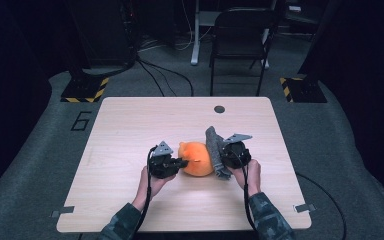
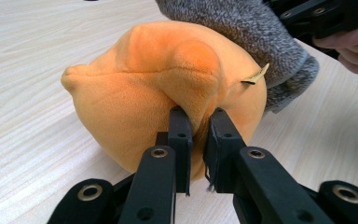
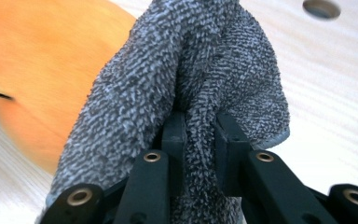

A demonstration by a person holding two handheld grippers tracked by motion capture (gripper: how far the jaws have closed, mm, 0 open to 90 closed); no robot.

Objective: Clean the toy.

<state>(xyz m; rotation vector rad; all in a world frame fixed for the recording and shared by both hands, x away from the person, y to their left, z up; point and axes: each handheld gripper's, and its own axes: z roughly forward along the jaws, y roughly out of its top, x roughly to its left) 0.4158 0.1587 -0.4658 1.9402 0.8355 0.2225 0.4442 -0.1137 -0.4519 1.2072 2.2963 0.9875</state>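
A: Orange plush, that's what my left gripper [image 2: 198,122] is clamped on. Jaws pinch a fold of the plush toy [image 2: 168,88] near its base, pads pressed tight into the fabric.

B: And the right?

A: Right gripper [image 3: 200,130] is clamped on the grey cloth [image 3: 191,79], a bunched fold of terry between the jaws, rest of it draped over them.

B: Where's the toy sitting?

A: On the wooden table [image 1: 130,130], approx centre, btw the two grippers in the high view. Cloth lies against the toy's far side as seen from the left gripper view, touching it, one end hanging down to the tabletop.

B: Anything else on it?

A: Small tan tag [image 2: 256,74] sticking out of the plush (can't read it). Round hole [image 1: 219,109] in the table near the far edge, well apart from the toy.
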